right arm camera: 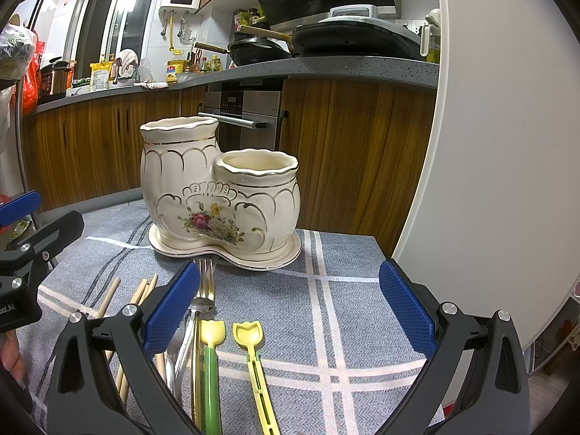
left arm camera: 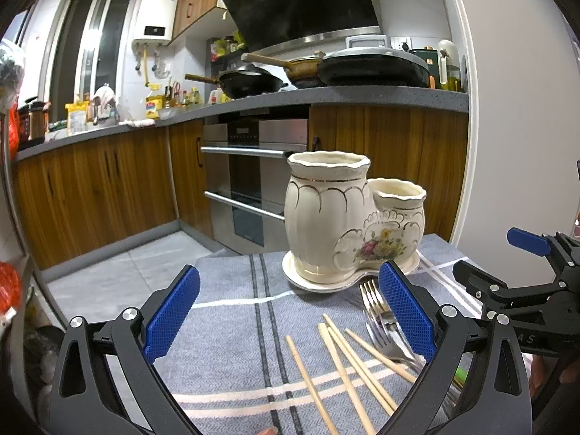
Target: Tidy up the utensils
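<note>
A cream ceramic utensil holder [left arm camera: 337, 217] [right arm camera: 217, 188] with a tall pot and a short pot stands on its matching saucer at the far side of the cloth. In front of it lie several wooden chopsticks [left arm camera: 340, 366] [right arm camera: 141, 293] and metal forks [left arm camera: 377, 315] [right arm camera: 203, 290]. Two small plastic shovel-shaped spoons, one with a green handle [right arm camera: 211, 362] and one yellow [right arm camera: 253, 355], lie beside the forks. My left gripper [left arm camera: 290, 311] hovers open above the chopsticks. My right gripper [right arm camera: 290, 308] is open above the spoons and holds nothing.
A grey cloth with white and dark stripes [left arm camera: 232, 290] [right arm camera: 344, 290] covers the small table. Beyond its far edge are the tiled floor, wooden cabinets [left arm camera: 94, 188], an oven [left arm camera: 253, 177] and a counter with pans. A white wall panel [right arm camera: 489, 145] stands close on the right.
</note>
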Action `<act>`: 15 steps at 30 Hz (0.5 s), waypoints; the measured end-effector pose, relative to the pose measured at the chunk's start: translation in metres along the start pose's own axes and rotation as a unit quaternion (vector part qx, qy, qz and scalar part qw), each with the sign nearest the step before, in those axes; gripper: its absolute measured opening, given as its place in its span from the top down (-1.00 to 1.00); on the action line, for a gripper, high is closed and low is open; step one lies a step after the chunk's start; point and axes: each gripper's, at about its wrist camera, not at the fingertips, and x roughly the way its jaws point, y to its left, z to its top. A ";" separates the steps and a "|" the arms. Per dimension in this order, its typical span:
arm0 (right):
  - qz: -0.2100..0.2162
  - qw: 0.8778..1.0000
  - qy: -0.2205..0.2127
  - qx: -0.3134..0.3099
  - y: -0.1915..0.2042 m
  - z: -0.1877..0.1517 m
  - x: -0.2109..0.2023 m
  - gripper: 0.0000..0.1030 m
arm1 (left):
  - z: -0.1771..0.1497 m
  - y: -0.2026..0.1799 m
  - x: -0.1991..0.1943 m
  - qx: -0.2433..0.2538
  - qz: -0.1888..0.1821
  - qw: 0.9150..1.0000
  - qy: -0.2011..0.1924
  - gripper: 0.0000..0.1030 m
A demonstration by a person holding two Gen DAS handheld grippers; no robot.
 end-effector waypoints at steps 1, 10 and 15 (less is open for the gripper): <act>0.000 1.000 0.000 0.000 0.000 0.000 0.000 -0.90 | 0.000 0.000 0.000 0.000 0.000 1.000 0.000 -0.90; 0.000 1.000 -0.001 0.001 -0.001 0.000 0.000 -0.90 | -0.002 -0.001 0.005 -0.001 -0.002 1.000 -0.002 -0.90; 0.002 1.000 -0.003 0.007 -0.001 -0.005 0.002 -0.90 | 0.000 -0.001 0.003 -0.006 -0.001 1.000 0.001 -0.90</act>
